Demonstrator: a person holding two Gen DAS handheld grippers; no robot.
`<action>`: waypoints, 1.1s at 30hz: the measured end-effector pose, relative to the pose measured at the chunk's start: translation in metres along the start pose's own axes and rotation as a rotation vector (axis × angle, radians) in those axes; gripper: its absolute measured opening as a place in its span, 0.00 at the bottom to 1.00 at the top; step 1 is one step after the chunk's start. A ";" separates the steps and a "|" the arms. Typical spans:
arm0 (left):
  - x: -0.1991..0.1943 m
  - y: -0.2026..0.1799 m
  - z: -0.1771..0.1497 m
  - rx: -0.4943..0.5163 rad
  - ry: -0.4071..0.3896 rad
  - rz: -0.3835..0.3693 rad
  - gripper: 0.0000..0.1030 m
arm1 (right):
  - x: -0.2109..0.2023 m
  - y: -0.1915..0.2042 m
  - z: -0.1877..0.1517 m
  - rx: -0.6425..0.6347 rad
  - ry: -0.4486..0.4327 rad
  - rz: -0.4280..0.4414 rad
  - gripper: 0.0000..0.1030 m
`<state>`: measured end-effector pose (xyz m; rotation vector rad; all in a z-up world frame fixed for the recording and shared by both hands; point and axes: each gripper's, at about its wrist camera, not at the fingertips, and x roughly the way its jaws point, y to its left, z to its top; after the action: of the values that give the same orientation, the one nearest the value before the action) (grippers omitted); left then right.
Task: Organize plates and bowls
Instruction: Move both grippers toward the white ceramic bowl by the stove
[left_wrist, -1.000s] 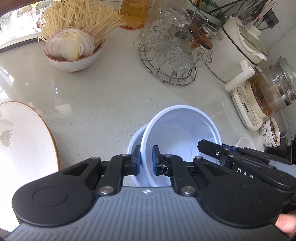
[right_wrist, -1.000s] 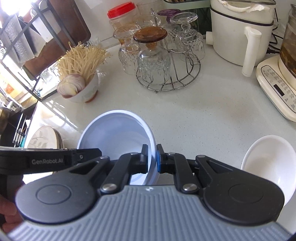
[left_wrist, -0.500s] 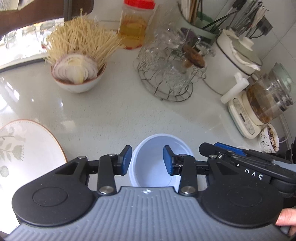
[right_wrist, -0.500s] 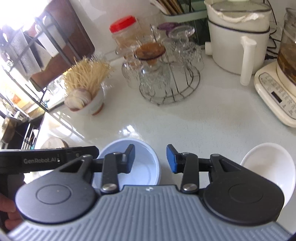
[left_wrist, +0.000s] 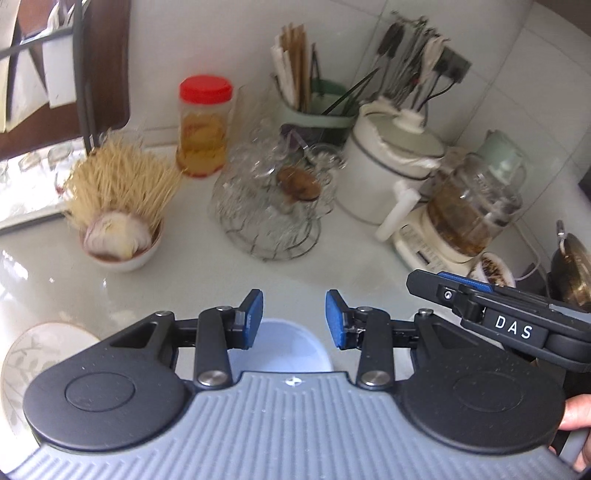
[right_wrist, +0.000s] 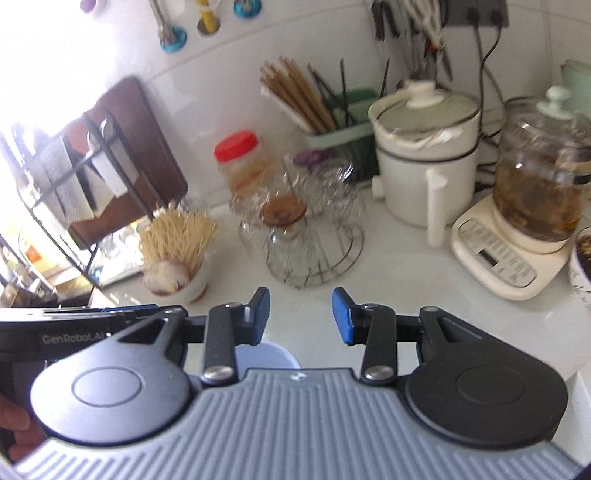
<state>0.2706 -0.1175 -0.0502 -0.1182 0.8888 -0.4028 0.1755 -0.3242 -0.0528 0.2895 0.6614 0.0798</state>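
Observation:
A pale blue bowl (left_wrist: 286, 349) stands upright on the white counter, low in the left wrist view and partly hidden behind the gripper body. It also shows in the right wrist view (right_wrist: 264, 355). My left gripper (left_wrist: 294, 318) is open and empty, raised above and just behind the bowl. My right gripper (right_wrist: 301, 315) is open and empty, raised to the right of the bowl; its side shows in the left wrist view (left_wrist: 498, 317). A patterned plate (left_wrist: 35, 354) lies at the left edge.
A bowl of noodles and sliced onion (left_wrist: 118, 218) stands at the left. A wire rack of upturned glasses (left_wrist: 275, 206), a red-lidded jar (left_wrist: 203, 125), a white pot (left_wrist: 391, 166), a glass kettle on its base (right_wrist: 528, 221) and a chopstick holder (right_wrist: 332, 110) crowd the back.
Both grippers let go of the blue bowls, opened wide, and lifted up and back. The bowls now sit nested on the counter below them.

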 end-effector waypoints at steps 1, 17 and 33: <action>-0.002 -0.003 0.001 0.007 -0.003 -0.006 0.42 | -0.004 0.000 0.001 0.002 -0.012 -0.005 0.40; 0.009 -0.056 0.002 0.152 0.006 -0.120 0.42 | -0.051 -0.031 -0.009 0.091 -0.099 -0.131 0.40; 0.048 -0.095 -0.005 0.251 0.109 -0.168 0.42 | -0.057 -0.076 -0.033 0.220 -0.097 -0.256 0.40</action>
<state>0.2657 -0.2235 -0.0633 0.0611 0.9315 -0.6794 0.1091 -0.3978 -0.0660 0.4154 0.6069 -0.2516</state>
